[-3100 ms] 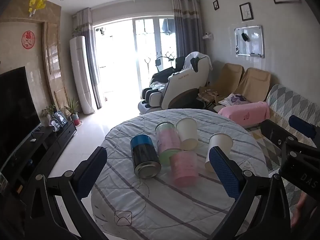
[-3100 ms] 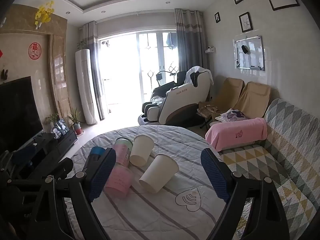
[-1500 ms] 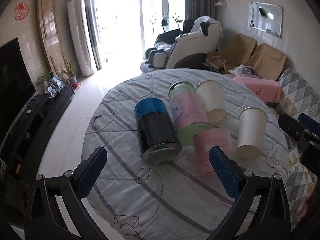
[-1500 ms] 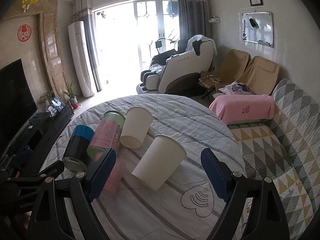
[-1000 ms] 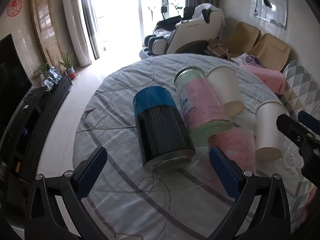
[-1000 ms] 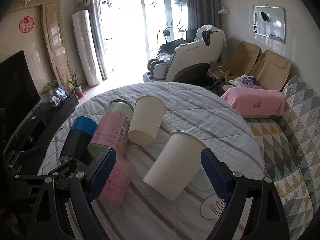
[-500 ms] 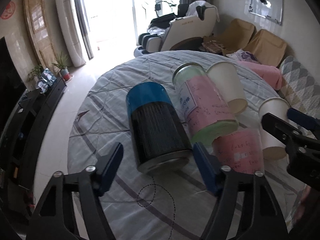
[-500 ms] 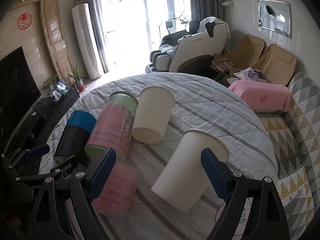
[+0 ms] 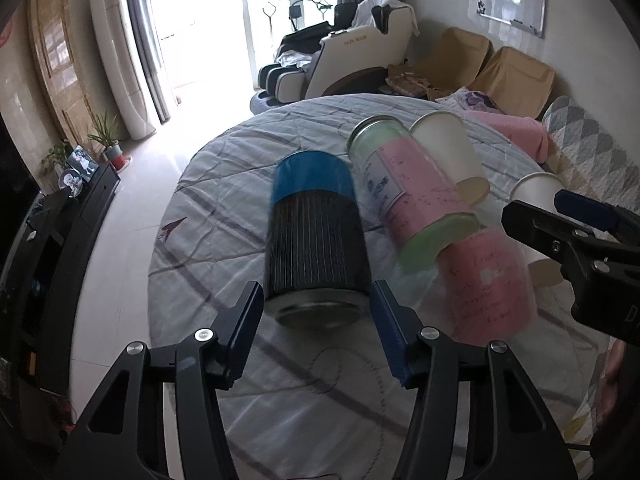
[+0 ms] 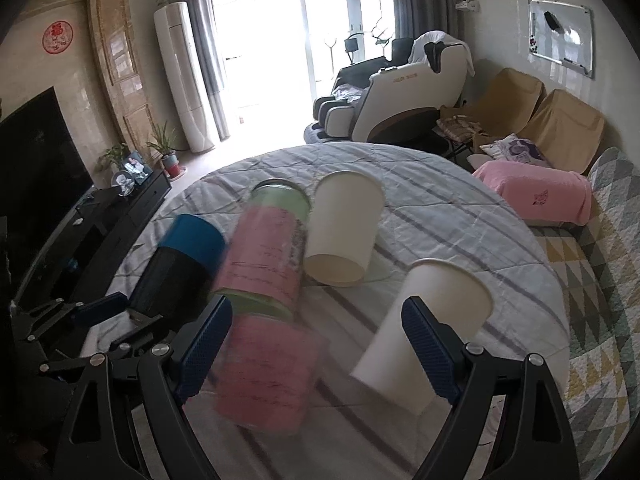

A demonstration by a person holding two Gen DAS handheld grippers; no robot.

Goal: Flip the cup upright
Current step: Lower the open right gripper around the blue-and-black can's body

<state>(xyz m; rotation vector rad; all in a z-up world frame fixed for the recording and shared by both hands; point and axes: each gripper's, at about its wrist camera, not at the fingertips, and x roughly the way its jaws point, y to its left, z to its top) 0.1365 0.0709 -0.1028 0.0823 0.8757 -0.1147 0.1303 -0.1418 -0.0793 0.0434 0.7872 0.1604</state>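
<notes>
Several cups lie on their sides on a round table (image 9: 208, 208) with a striped grey cloth. A black cup with a blue top (image 9: 316, 240) lies in front of my left gripper (image 9: 316, 312); its metal base sits between the narrowed blue pads, contact unclear. It also shows in the right wrist view (image 10: 176, 268). Beside it lie a green-and-pink cup (image 9: 412, 200), a clear pink cup (image 10: 268, 368) and two white paper cups (image 10: 344, 232) (image 10: 424, 332). My right gripper (image 10: 316, 344) is open wide, with the pink cup and the near white cup between its pads.
A sofa with a patterned quilt (image 10: 600, 280) and a pink pillow (image 10: 536, 196) runs along the right. A dark TV cabinet (image 9: 60, 240) stands left of the table. A massage chair (image 10: 400, 96) is behind it.
Both grippers moved forward and down toward the cups. My left gripper's jaws narrowed from wide open to either side of the black cup's base. The cups have not moved.
</notes>
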